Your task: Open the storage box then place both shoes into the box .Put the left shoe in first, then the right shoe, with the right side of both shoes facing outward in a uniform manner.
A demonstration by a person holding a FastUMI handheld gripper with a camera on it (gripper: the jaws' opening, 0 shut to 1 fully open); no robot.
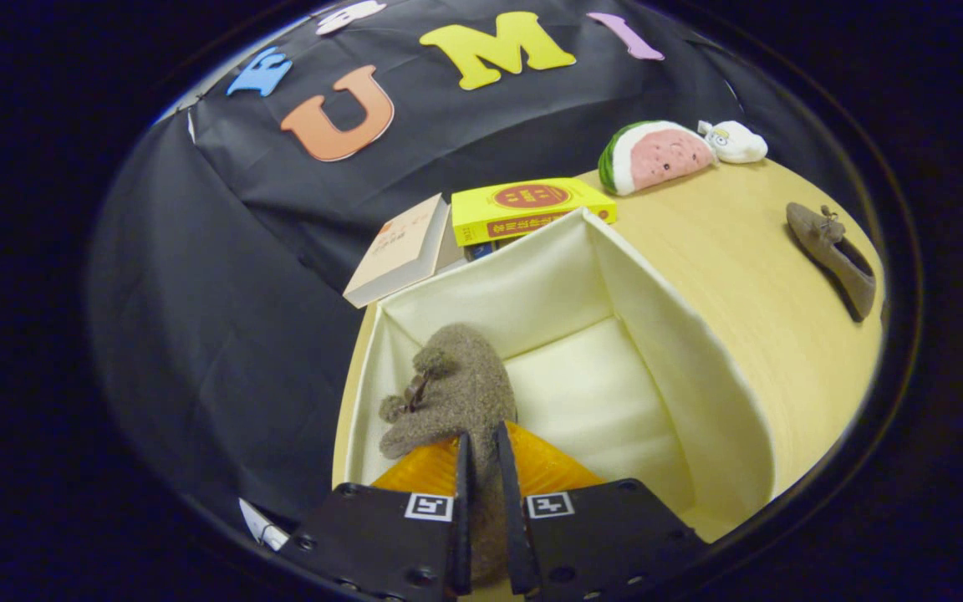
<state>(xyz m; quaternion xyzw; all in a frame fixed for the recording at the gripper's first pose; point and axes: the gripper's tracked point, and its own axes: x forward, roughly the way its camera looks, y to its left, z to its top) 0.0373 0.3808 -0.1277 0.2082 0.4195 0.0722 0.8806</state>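
The wooden counter (pixel 732 276) carries everything I see, so I start there: it runs beyond the fingers and off to their right. On it, just ahead of the fingers, sits the one cream fabric storage box (pixel 649 334), already open at the top, which is why I can lower a shoe straight in.

Next in size, one brown fuzzy shoe (pixel 456 393) hangs inside the box against its left wall, toe pointing away from me. My gripper (pixel 481 493) has both fingers pressed on the shoe's heel end, nearly together, with the material pinched between them. I judge this is the left shoe going in first, held by the heel so the toe leads down; which side faces outward I cannot tell from this angle.

The second brown shoe (pixel 834 255) lies on the counter well to the right of the box, waiting its turn. That makes two shoes.

Beyond the box are two books, a yellow book (pixel 523 205) lying flat and a tan book (pixel 398 251) leaning beside it. Farther right are one watermelon-slice plush (pixel 653 159) and one small white plush (pixel 736 140), touching each other.
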